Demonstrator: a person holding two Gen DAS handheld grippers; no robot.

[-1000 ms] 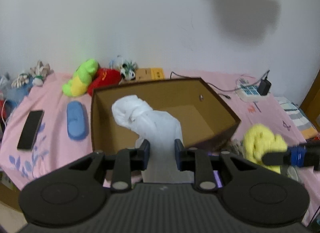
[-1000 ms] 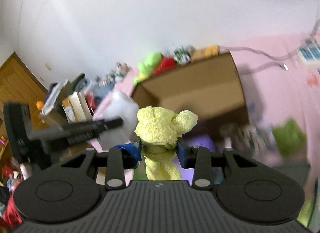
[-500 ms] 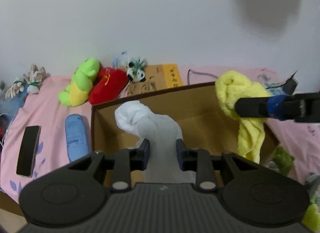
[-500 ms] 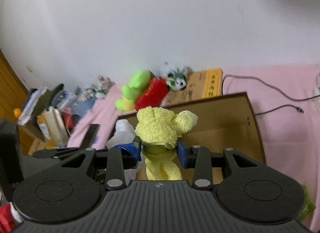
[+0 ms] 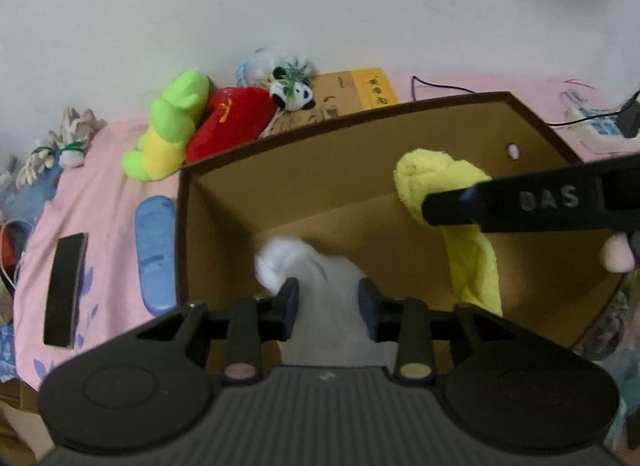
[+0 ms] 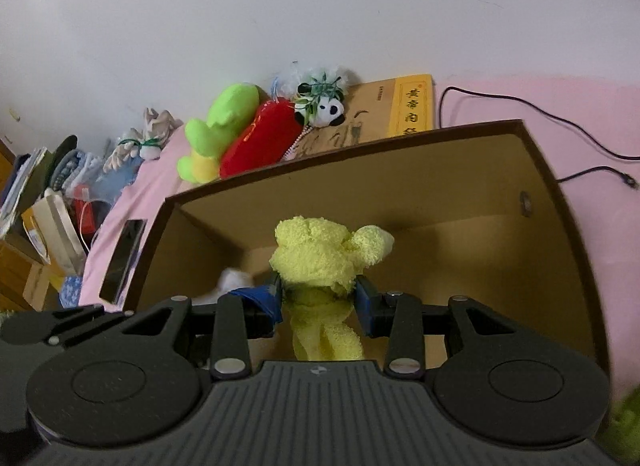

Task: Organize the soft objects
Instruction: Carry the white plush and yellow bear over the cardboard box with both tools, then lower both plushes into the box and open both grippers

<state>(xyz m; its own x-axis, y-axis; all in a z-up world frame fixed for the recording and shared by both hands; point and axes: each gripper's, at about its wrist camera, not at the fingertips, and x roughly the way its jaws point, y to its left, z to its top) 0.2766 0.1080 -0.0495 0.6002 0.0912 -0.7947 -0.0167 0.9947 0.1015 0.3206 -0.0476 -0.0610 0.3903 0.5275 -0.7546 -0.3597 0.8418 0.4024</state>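
Your left gripper (image 5: 327, 308) hangs over the near edge of the open cardboard box (image 5: 360, 137) on the pink bed (image 5: 100, 185), its jaws just having been opening, with the white cloth (image 5: 316, 282) between them, its blurred bunched end drooping into the box; whether the pads still press it you cannot tell. Your right gripper (image 6: 319, 304) stays clamped on the yellow towel (image 6: 324, 262) inside the box mouth, jaws easing slightly apart, the towel's tail hanging below
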